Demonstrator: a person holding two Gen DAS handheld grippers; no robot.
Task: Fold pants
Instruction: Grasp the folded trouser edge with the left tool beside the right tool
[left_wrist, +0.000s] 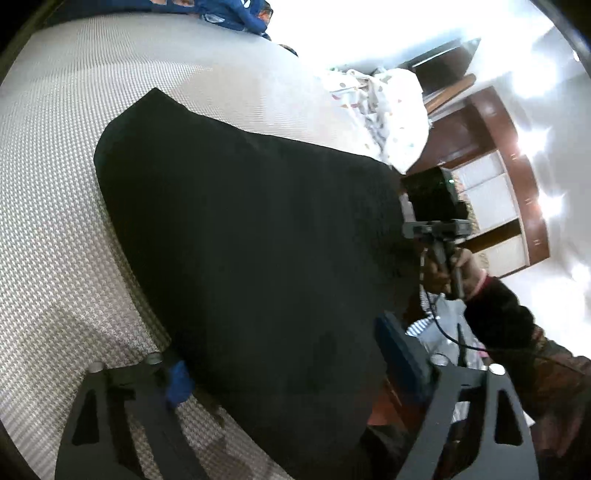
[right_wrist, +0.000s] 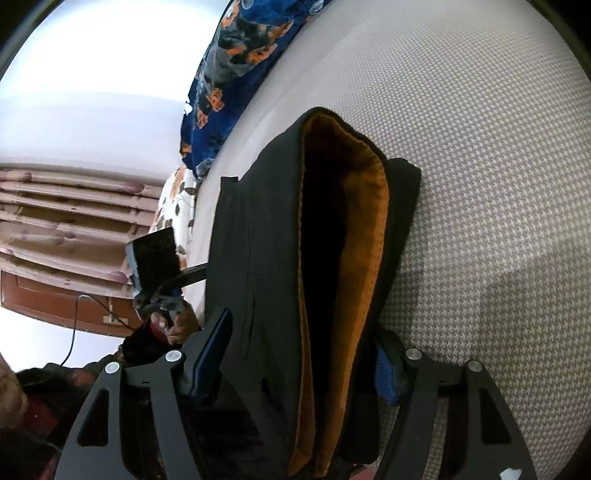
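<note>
Black pants (left_wrist: 240, 229) lie folded on the houndstooth bed cover (left_wrist: 74, 166). My left gripper (left_wrist: 284, 354) straddles their near end: one blue pad (left_wrist: 177, 384) sits on the cover at the fabric's edge and the other pad (left_wrist: 399, 354) stands at the opposite edge, with no clear squeeze, so it is open. In the right wrist view the pants (right_wrist: 258, 258) show an orange lining (right_wrist: 369, 236) in the fold. My right gripper (right_wrist: 303, 343) is shut on this thick stack. Each view shows the other gripper, the right one (left_wrist: 436, 229) and the left one (right_wrist: 155, 266), held in a hand.
A blue patterned pillow (right_wrist: 236, 74) lies at the far side of the bed. A white spotted cloth (left_wrist: 388, 110) is bunched at the bed's edge. Dark wooden furniture (left_wrist: 498, 166) and pleated curtains (right_wrist: 66, 221) stand beyond the bed. Bare bed cover (right_wrist: 498, 184) stretches beside the pants.
</note>
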